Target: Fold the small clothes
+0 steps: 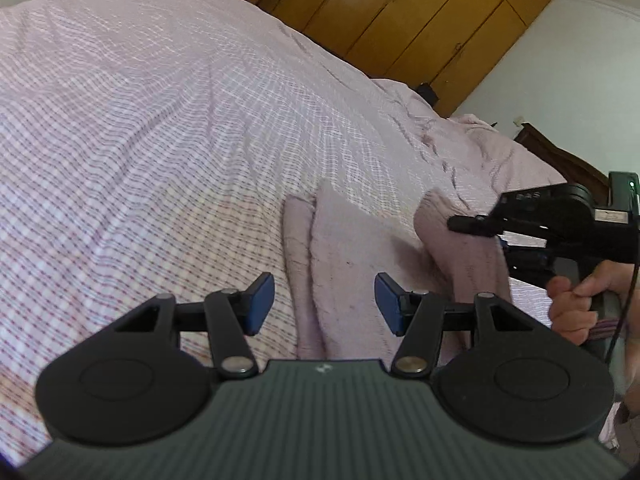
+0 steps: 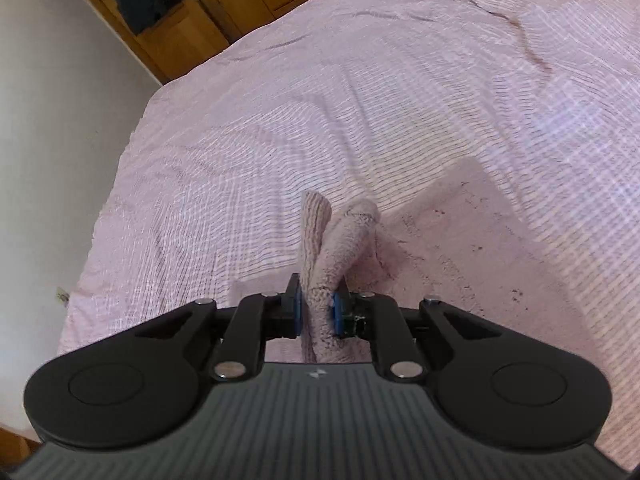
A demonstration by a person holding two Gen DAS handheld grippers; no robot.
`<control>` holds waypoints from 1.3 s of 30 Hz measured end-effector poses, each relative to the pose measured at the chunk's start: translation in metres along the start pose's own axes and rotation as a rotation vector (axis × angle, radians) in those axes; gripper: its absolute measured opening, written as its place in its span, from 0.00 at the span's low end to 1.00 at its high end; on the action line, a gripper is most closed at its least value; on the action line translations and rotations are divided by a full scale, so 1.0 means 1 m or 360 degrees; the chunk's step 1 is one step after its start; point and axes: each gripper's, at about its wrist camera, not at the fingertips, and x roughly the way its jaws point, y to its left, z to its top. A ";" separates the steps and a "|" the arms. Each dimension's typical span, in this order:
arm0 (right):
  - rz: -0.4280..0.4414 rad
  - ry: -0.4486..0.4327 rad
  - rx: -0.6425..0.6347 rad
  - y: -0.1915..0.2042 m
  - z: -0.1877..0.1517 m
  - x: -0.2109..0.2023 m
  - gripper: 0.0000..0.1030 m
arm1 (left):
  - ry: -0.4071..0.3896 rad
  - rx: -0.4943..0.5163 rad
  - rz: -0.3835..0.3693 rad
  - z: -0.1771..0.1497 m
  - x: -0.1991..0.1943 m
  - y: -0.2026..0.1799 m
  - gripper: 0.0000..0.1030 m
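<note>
Your right gripper (image 2: 317, 312) pinches a bunched corner of the pink garment (image 1: 352, 264), lifting it off the bed (image 1: 160, 140) to fold over. Your left gripper (image 1: 325, 304) hovers spread, ready to pin the rest.

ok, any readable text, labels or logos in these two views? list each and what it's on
No legible words or numbers.
Small pale logo mark, no letters, on the ribbed grey body of the left hand-held gripper.
The same mark on the right hand-held gripper.
Faint raised lettering and a pale sticker on the right one's side: too blurred to read.
</note>
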 end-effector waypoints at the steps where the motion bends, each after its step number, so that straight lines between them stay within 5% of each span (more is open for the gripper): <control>1: 0.0010 0.0005 -0.0041 0.009 -0.006 0.005 0.15 | -0.0001 -0.0010 0.0005 0.001 -0.002 0.003 0.55; 12: 0.0018 0.0067 -0.0306 0.086 -0.050 0.046 0.15 | 0.0008 -0.0053 0.0077 0.001 -0.015 0.032 0.55; 18: -0.0013 0.0057 -0.0351 0.096 -0.068 0.058 0.15 | -0.0005 -0.0055 0.0073 0.003 -0.020 0.035 0.55; 22: 0.0025 0.0104 -0.0392 0.092 -0.063 0.071 0.27 | 0.0034 -0.0087 0.0033 0.002 -0.016 0.035 0.55; 26: 0.0366 -0.0047 -0.0392 0.068 -0.064 0.045 0.28 | 0.0045 0.0008 0.0064 0.001 -0.016 0.025 0.55; 29: 0.0407 -0.0123 -0.0372 0.046 -0.063 0.019 0.28 | 0.0024 -0.0005 0.0045 0.002 -0.018 0.019 0.55; 33: 0.0338 -0.0245 -0.0568 0.020 -0.073 -0.024 0.30 | 0.0032 -0.0006 -0.0041 -0.003 -0.016 0.007 0.56; 35: 0.0281 -0.0336 -0.0692 0.001 -0.083 -0.047 0.36 | 0.0052 0.0047 -0.0054 -0.010 -0.013 -0.006 0.66; 39: 0.0135 -0.0563 -0.0907 -0.044 -0.117 -0.085 0.42 | 0.0132 0.0222 -0.0046 -0.027 0.001 -0.032 0.66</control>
